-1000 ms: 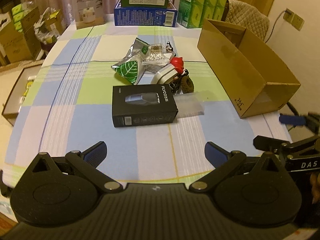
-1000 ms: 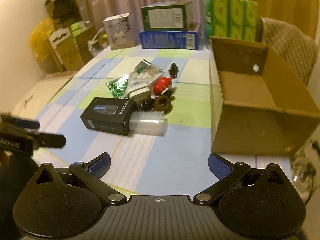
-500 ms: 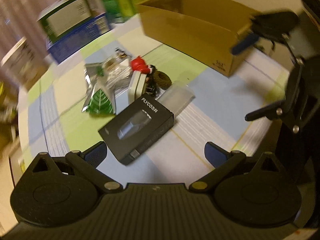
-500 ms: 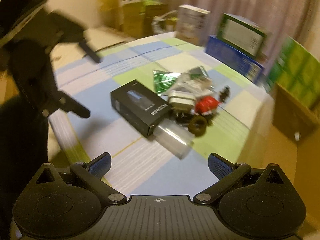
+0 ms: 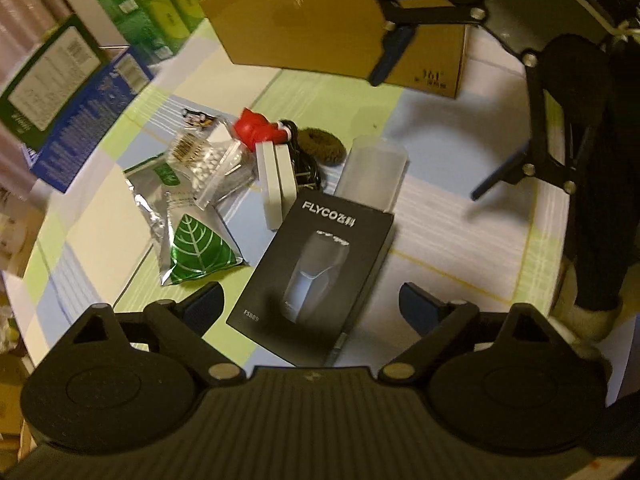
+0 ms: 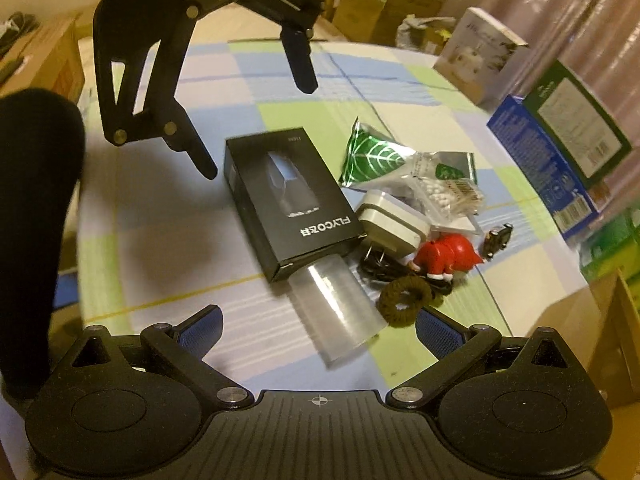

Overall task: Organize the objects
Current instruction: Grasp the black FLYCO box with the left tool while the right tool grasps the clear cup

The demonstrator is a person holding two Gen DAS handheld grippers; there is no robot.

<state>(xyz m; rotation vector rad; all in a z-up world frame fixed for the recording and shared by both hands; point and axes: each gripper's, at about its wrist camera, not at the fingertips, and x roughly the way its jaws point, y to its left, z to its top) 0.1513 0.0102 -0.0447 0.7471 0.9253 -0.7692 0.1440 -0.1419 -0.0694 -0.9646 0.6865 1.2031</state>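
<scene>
A black FLYCO box [image 5: 316, 276] [image 6: 290, 202] lies flat on the checked tablecloth, its near end between the fingers of my open left gripper [image 5: 312, 308]. Behind it lie a clear plastic cup [image 5: 372, 172] [image 6: 338, 312] on its side, a white adapter [image 5: 276, 184] [image 6: 390, 226], a red figurine [image 5: 258, 130] [image 6: 444, 256], a brown hair tie [image 5: 322, 146] [image 6: 404, 300] and a green leaf foil pouch [image 5: 196, 252] [image 6: 372, 158]. My right gripper [image 6: 318, 326] is open just above the cup's mouth. Each gripper shows in the other's view, fingers spread: the right gripper [image 5: 432, 128] and the left gripper [image 6: 256, 128].
An open cardboard box [image 5: 320, 28] stands at the table's far side in the left wrist view. Blue and green cartons [image 6: 560, 152] and a white carton [image 6: 480, 60] line the table's edge. A bag of white beads [image 5: 208, 164] rests on the foil pouches. A dark sleeve [image 6: 36, 216] is at left.
Both grippers swung in over the table from opposite sides and dropped closer to the pile; the left now straddles the black box, the right hovers at the cup. No object has moved.
</scene>
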